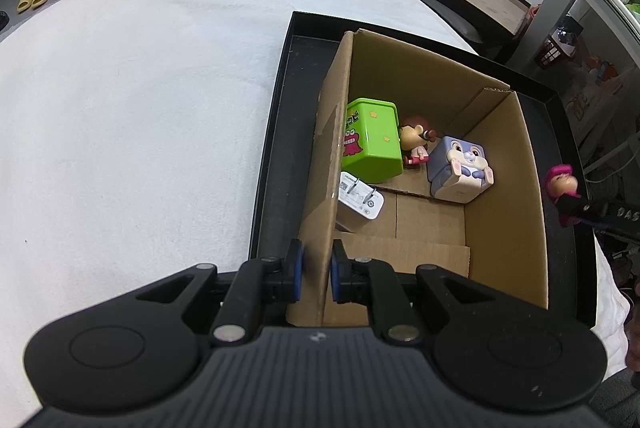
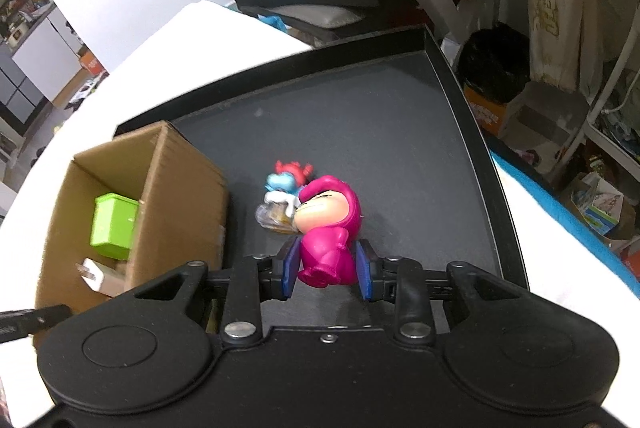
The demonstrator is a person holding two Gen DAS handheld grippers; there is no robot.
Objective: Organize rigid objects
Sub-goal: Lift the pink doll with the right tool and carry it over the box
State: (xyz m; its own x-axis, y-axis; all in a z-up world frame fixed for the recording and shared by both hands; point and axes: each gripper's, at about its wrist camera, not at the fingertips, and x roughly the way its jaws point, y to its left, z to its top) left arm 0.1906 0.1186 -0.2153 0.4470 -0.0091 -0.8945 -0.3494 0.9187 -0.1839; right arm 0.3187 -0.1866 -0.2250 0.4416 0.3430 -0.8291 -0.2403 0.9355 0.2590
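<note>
On my left wrist camera the white cloth-covered table (image 1: 140, 88) fills the left half, and the black tray (image 1: 276, 132) sits on it with the cardboard box (image 1: 508, 196) standing inside. My left gripper (image 1: 316, 270) is pinched on the box's left wall, a blue pad on either face. Inside the box, left to right: a green cartoon tin (image 1: 374, 140) with writing I can't read, a white wall charger (image 1: 360, 202) in front of it with small print too fine to make out, a red-haired figurine (image 1: 416, 144) lying against the tin, and a lavender rabbit cube (image 1: 462, 168) just beside it. Past the box's right wall the pink hooded figurine (image 1: 562, 184) shows, held in a black arm lettered "DAS" (the rest is cut off). My right wrist camera shows the tin (image 2: 114, 226) and the charger (image 2: 94, 278), but not the other two toys; it also shows what the left cannot: my right gripper (image 2: 327, 270) closed on the pink figurine's (image 2: 328, 224) body over the tray floor (image 2: 380, 132), with a small blue and red figurine (image 2: 286, 180) lying just behind it, right of the box (image 2: 180, 188).
</note>
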